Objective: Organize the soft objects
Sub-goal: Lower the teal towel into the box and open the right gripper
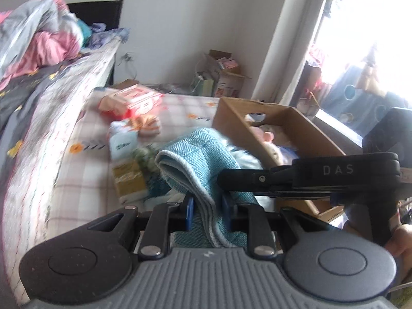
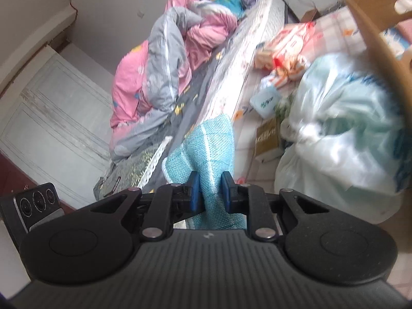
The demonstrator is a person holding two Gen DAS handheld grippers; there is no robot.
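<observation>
A teal woven towel (image 1: 203, 152) with a pale edge hangs between both grippers above the low checked mattress (image 1: 85, 139). In the left wrist view my left gripper (image 1: 208, 208) is shut on a fold of it, its blue pads pressing the cloth from both sides. My right gripper (image 1: 231, 177) comes in from the right and pinches the same towel higher up. In the right wrist view the right gripper (image 2: 209, 193) is shut on the towel (image 2: 211, 141), which bunches up ahead of the pads.
An open cardboard box (image 1: 231, 118) holding soft toys (image 1: 267, 135) stands right of the towel. Red and orange tissue packs (image 1: 134, 100) and small packets lie on the mattress. A pale plastic bag (image 2: 334, 134) sits by the box (image 2: 373, 25). Pink and grey bedding (image 2: 164, 59) is heaped on the bed.
</observation>
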